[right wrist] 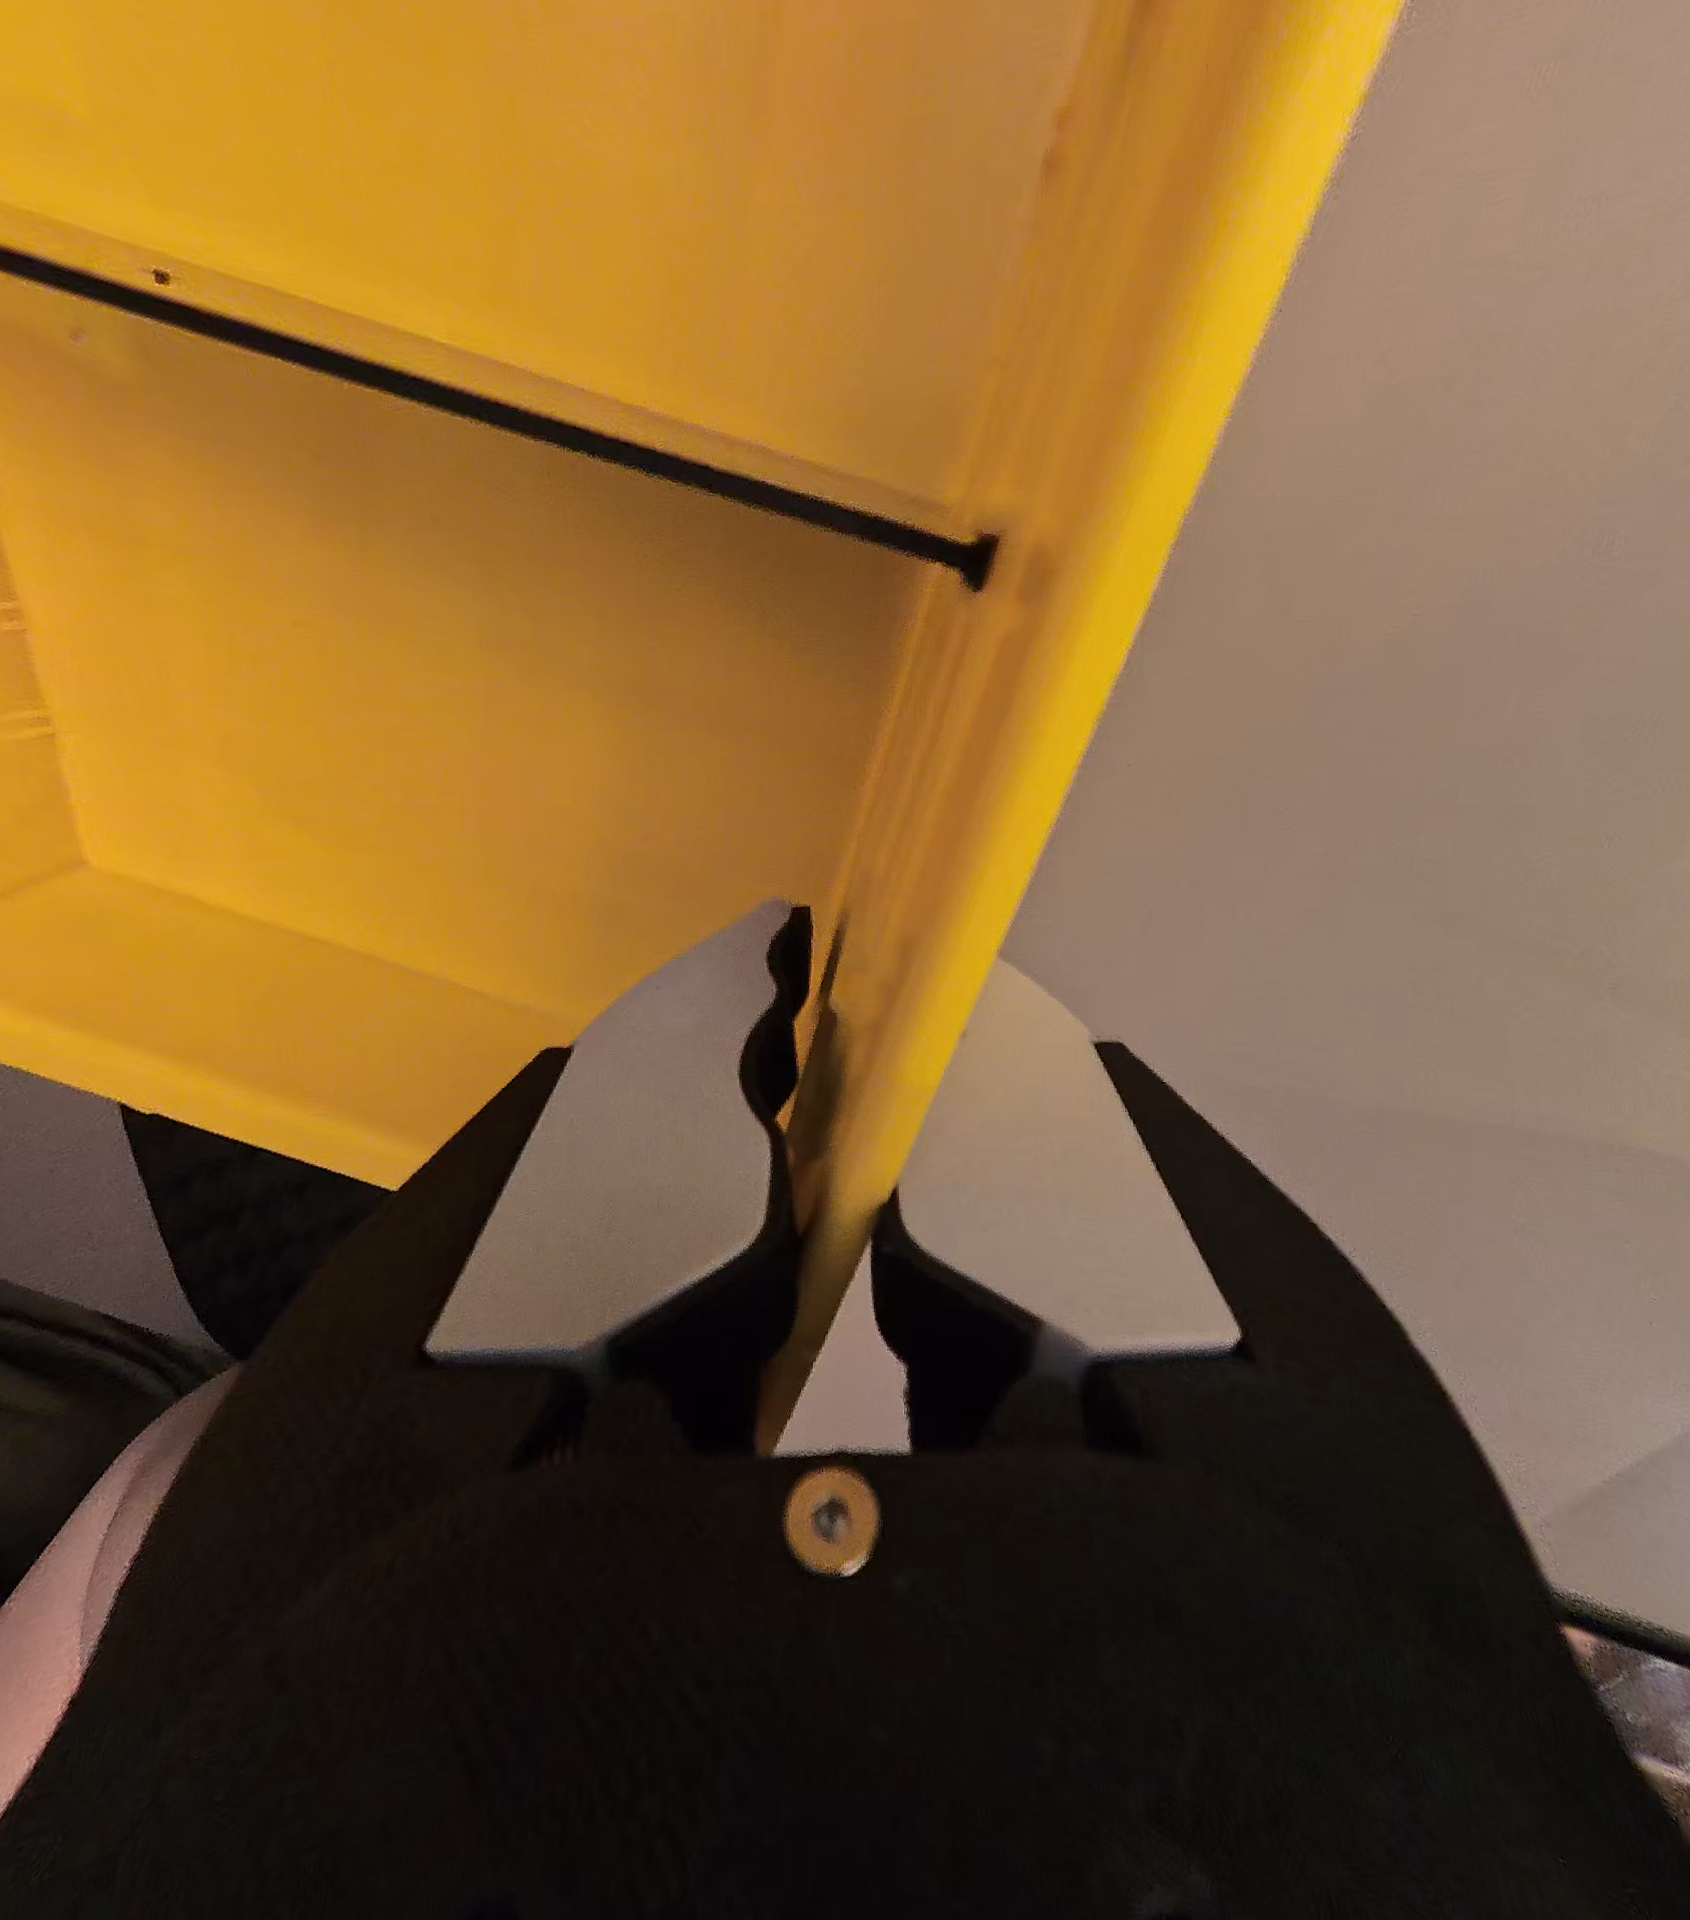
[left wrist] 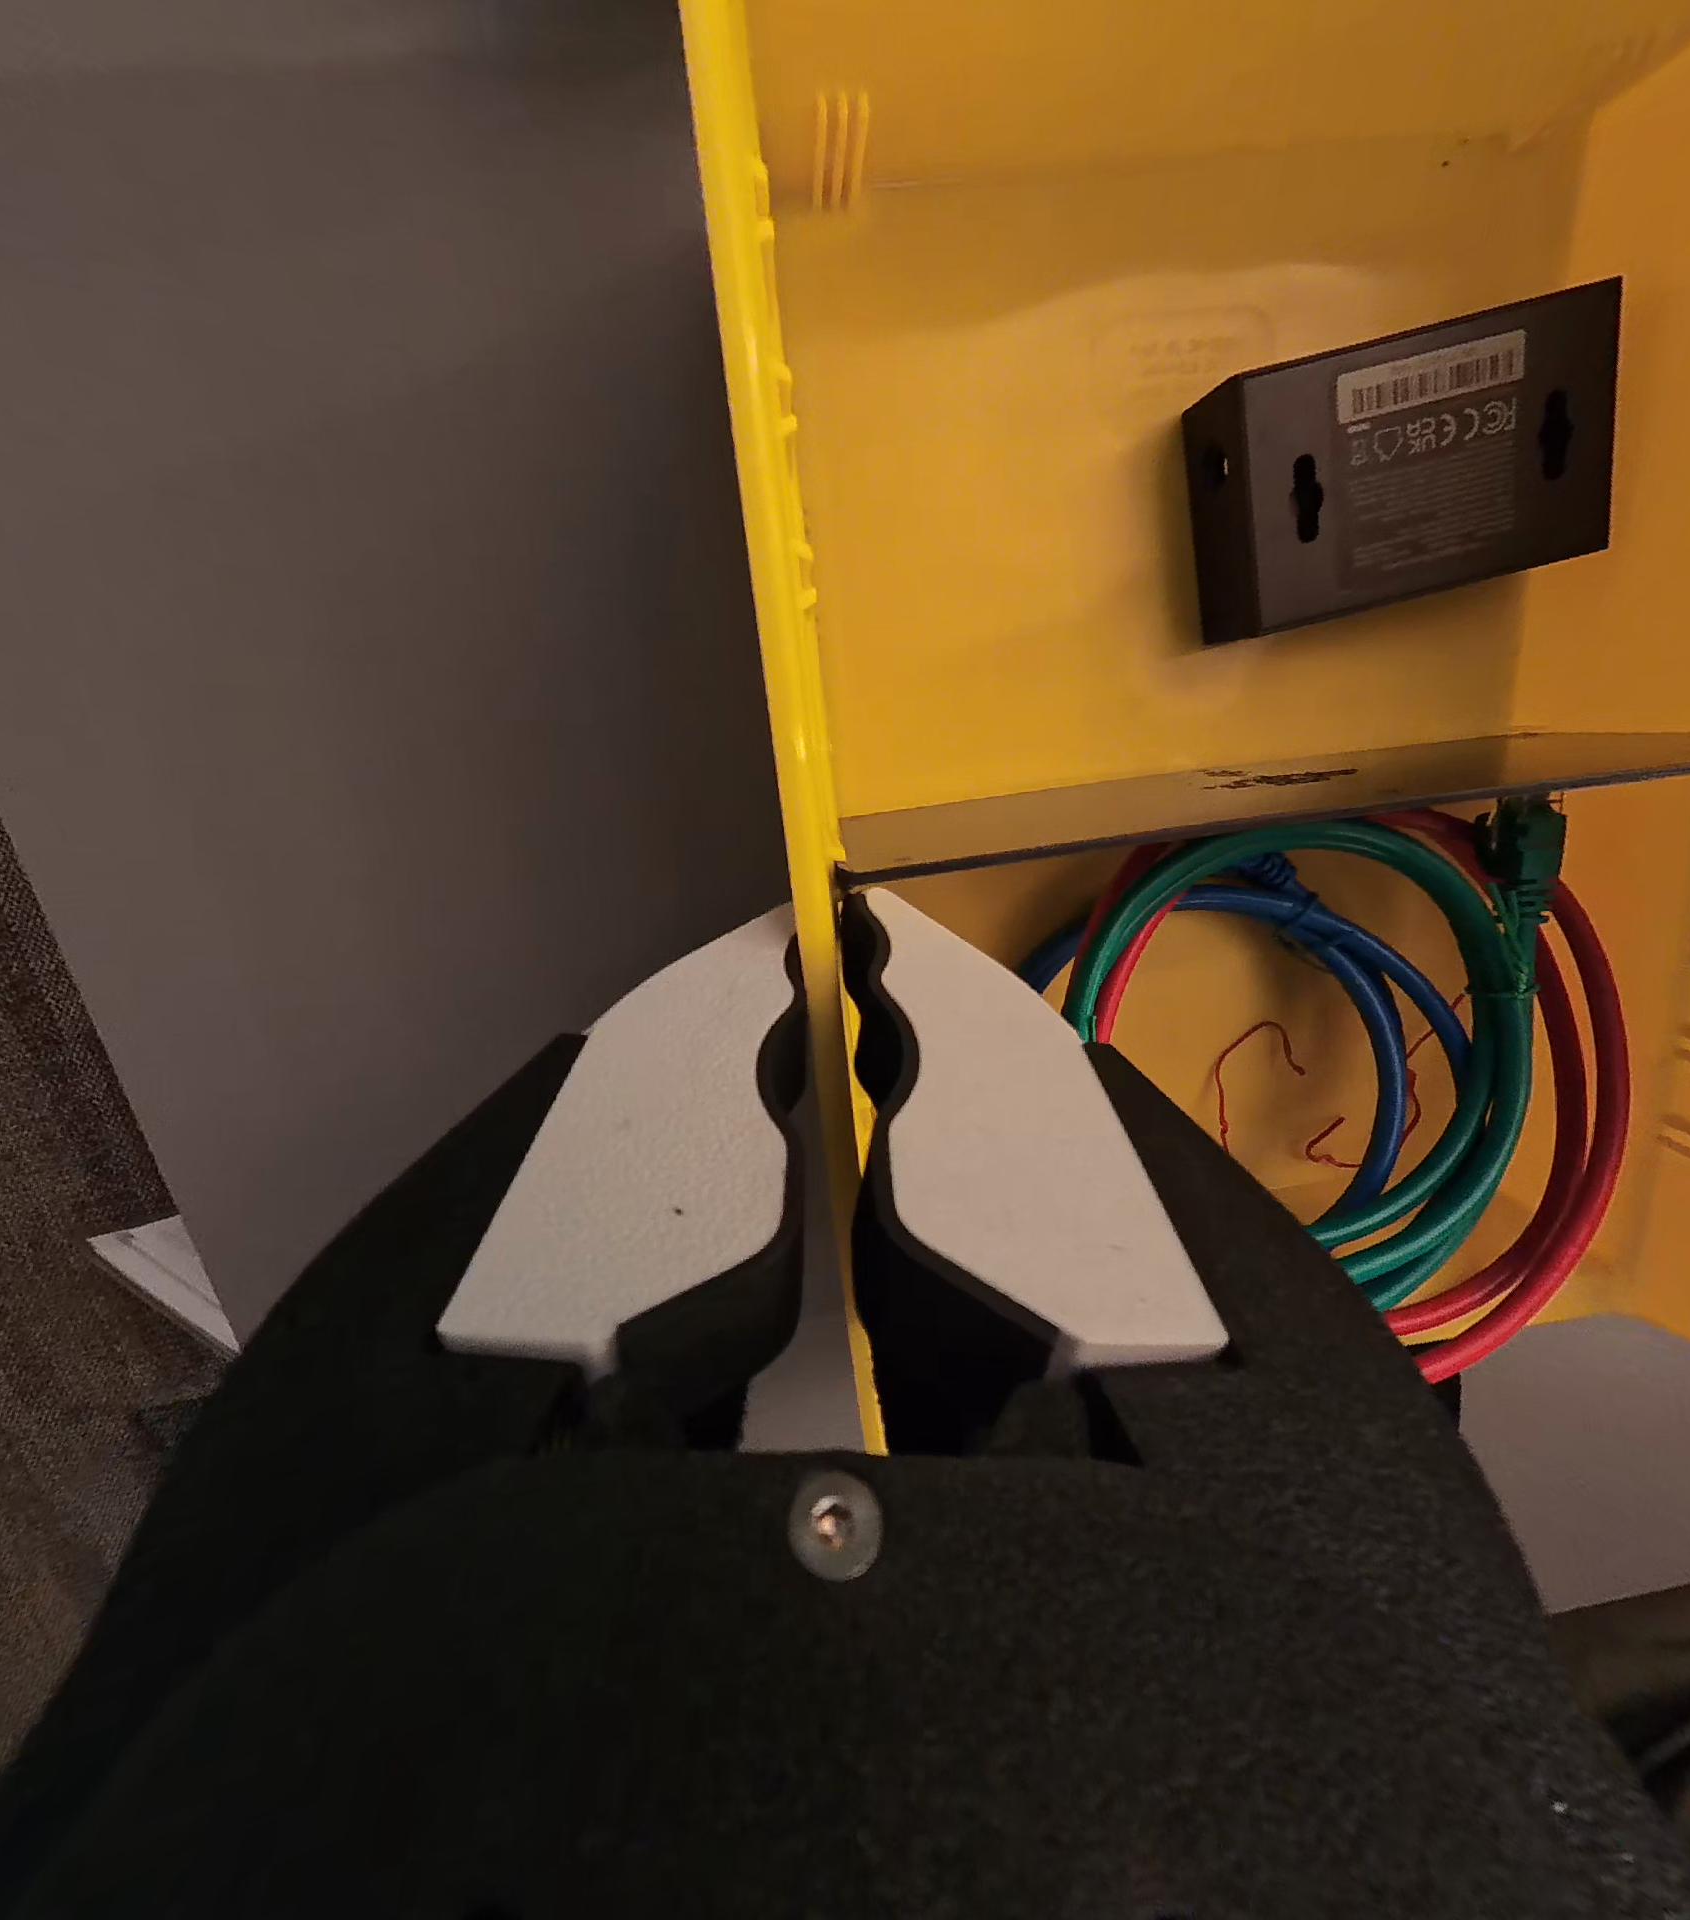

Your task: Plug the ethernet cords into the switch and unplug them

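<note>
Left gripper (left wrist: 833, 925) fingers clamp the left wall of the yellow bin (left wrist: 1007, 582); right gripper (right wrist: 825, 935) fingers pinch its right wall. Switch (left wrist: 1402, 468) lies label-up in the upper compartment, above the black divider (left wrist: 1236, 805). Cords (left wrist: 1443, 1091), coiled red, green and blue, lie below it. Judgement: cords light and floppy, so grip each at the stiff plug boot; switch light and likely to slide, so brace it.

1 yellow bin (left wrist: 976, 623), 1 black divider (left wrist: 1340, 795) inside. 1 black switch (left wrist: 1402, 457) in far compartment. 3 coiled ethernet cords in near compartment: 1 red (left wrist: 1599, 1091), 1 green (left wrist: 1506, 1091), 1 blue (left wrist: 1381, 1039). 2 grippers: left (left wrist: 836, 914), right (right wrist: 882, 935).
</note>
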Demonstrator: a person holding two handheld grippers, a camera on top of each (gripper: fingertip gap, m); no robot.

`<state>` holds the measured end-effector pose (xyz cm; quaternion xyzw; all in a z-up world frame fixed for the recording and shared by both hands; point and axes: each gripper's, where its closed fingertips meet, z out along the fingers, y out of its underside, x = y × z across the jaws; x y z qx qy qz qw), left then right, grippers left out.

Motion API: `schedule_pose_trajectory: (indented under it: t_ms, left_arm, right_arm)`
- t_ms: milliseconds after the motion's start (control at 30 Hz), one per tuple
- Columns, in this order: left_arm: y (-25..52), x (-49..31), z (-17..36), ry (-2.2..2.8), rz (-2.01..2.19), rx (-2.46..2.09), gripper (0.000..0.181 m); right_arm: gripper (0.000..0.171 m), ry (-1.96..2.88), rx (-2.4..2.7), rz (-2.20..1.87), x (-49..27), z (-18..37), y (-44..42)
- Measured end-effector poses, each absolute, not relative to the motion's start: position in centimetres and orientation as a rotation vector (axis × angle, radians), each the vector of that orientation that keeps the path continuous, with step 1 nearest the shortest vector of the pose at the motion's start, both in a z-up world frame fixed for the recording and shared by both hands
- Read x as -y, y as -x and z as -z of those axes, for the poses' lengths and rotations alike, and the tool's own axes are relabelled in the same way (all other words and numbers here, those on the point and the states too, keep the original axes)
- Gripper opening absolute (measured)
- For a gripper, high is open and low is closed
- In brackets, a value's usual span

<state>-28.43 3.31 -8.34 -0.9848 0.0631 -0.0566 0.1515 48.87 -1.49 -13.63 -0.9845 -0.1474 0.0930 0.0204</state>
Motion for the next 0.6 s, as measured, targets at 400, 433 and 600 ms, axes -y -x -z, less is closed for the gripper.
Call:
schedule_pose_trajectory:
  t_ms: [400,433,600]
  left_arm:
    - [29.1,-4.0,8.1,2.735,0.213,-0.126,0.019]
    - [29.0,-4.1,8.1,2.715,0.229,-0.129,0.019]
    - [29.3,-4.5,6.9,2.560,0.362,-0.063,0.030]
  right_arm:
    - [0.020,3.066,0.295,-0.449,1.9,13.6,-48.3]
    - [0.022,3.053,0.276,-0.483,1.8,13.6,-48.2]
    - [0.029,2.950,0.210,-0.621,1.6,12.9,-47.9]
